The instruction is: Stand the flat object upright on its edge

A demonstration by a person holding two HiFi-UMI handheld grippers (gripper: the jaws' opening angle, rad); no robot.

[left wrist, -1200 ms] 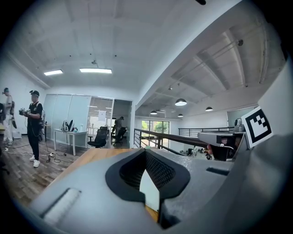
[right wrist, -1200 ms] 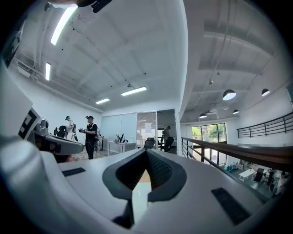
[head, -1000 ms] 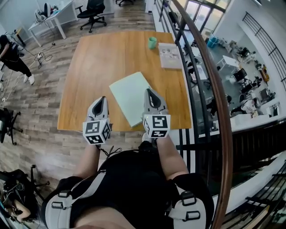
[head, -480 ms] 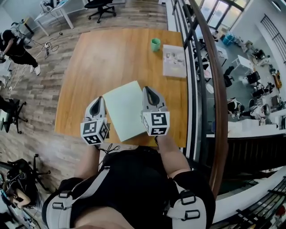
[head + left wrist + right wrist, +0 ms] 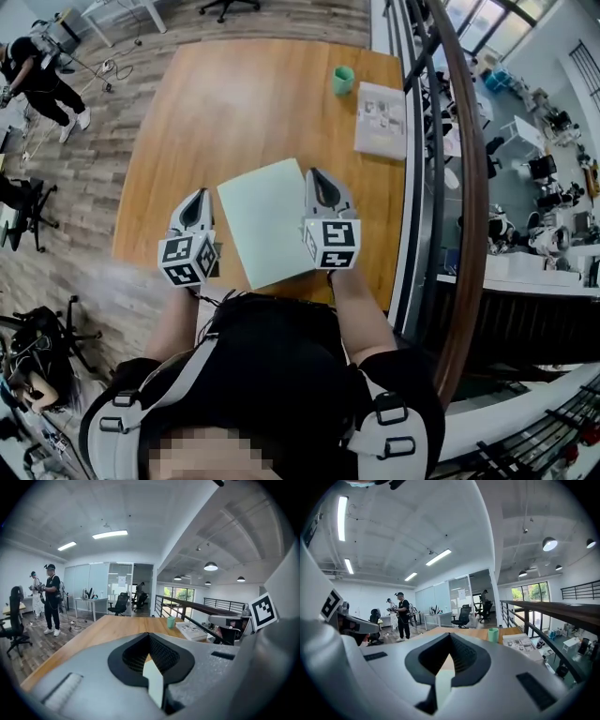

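Note:
The flat object is a pale green sheet (image 5: 267, 225) lying flat on the wooden table (image 5: 234, 103), near its front edge. My left gripper (image 5: 195, 199) hovers just left of the sheet, jaws shut and empty. My right gripper (image 5: 316, 178) is over the sheet's right edge, also shut with nothing held. In the left gripper view the left gripper's (image 5: 149, 635) jaws meet at a point, with a pale sliver of the sheet (image 5: 153, 681) showing below them. The right gripper view shows the right gripper (image 5: 450, 637) the same way, above the sheet (image 5: 443, 686).
A green cup (image 5: 343, 80) and a white book (image 5: 381, 106) sit at the table's far right. A railing (image 5: 469, 187) runs along the right side, with a drop beyond it. A person (image 5: 37, 70) stands on the floor at far left, near desks and chairs.
The head view has swung, so the table sits higher and more to the left. Both grippers stay shut on either side of the sheet, which still lies flat.

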